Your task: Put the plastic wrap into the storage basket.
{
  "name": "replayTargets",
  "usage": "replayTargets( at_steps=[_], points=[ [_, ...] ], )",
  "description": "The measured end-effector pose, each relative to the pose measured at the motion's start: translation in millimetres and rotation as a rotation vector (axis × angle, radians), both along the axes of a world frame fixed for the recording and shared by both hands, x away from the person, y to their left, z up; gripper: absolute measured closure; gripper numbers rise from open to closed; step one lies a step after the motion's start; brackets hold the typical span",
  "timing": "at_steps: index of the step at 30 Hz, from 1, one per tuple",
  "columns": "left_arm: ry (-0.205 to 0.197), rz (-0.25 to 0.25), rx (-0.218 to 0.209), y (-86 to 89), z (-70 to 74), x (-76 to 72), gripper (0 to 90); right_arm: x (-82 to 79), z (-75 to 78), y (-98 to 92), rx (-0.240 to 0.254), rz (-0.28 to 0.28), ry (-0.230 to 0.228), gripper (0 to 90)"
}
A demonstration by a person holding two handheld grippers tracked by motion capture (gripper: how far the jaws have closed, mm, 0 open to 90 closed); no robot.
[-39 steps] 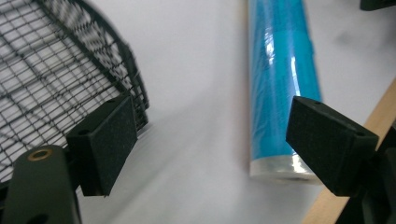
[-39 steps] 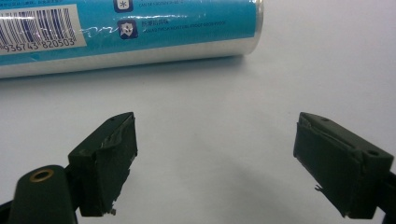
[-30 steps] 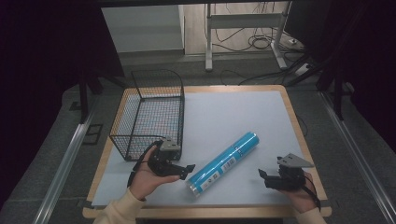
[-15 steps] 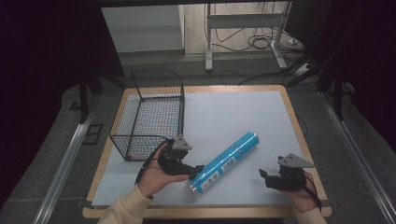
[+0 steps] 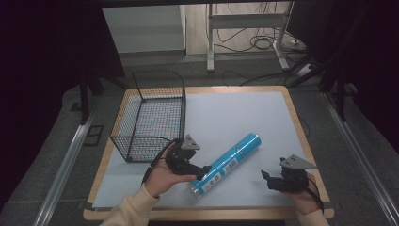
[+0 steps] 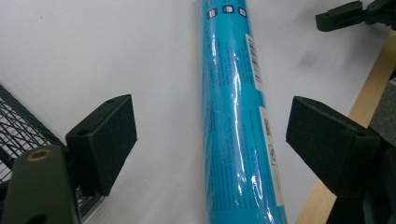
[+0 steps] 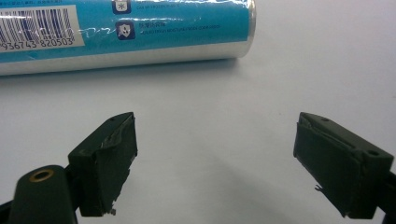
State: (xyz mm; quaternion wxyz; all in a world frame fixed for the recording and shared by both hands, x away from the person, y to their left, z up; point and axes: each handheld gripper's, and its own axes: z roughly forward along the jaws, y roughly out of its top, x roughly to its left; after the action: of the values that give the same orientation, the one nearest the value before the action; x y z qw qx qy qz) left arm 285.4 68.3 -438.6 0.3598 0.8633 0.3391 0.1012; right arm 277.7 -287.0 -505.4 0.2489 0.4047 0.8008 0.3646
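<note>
The bench (image 5: 244, 113), a wooden top under a pale sheet, carries a black wire basket (image 5: 153, 113) at its left side, empty as far as the mesh shows. To its right a blue tube (image 5: 226, 164) lies on its side, slanting from the near middle up toward the far right, apart from the basket.

The left gripper (image 5: 203, 170) is at the tube's near end, and its fingers (image 6: 103, 140) have just been opening: they stand wide on either side of the tube, with a gap on both sides and no pad pressing on it. The right gripper (image 5: 268, 179) rests near the bench's near right corner, its fingers (image 7: 108, 161) spread wide over bare sheet, with the tube's end (image 7: 140, 32) beyond them.

The step in hand looks like taking hold of the tube. The round, glossy wrap could roll or slip, so a grip square across its width, pads centred, would likely serve best. The basket's near wall, just beside the left hand (image 5: 164, 176), is the one thing that might crowd the lift.
</note>
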Motion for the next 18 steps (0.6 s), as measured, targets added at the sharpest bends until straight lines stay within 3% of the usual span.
replayTargets(
  at_steps=[5,18],
  points=[
    [-0.014,-0.008,0.0,-6.0,0.9,0.9,16.5,0.0,-0.4,0.3,-0.003,-0.002,0.0,13.4],
    [0.014,-0.043,0.042,-39.3,-0.6,12.8,16.4,-0.1,-0.7,-0.5,-0.005,-0.005,-0.001,13.4]
  ],
)
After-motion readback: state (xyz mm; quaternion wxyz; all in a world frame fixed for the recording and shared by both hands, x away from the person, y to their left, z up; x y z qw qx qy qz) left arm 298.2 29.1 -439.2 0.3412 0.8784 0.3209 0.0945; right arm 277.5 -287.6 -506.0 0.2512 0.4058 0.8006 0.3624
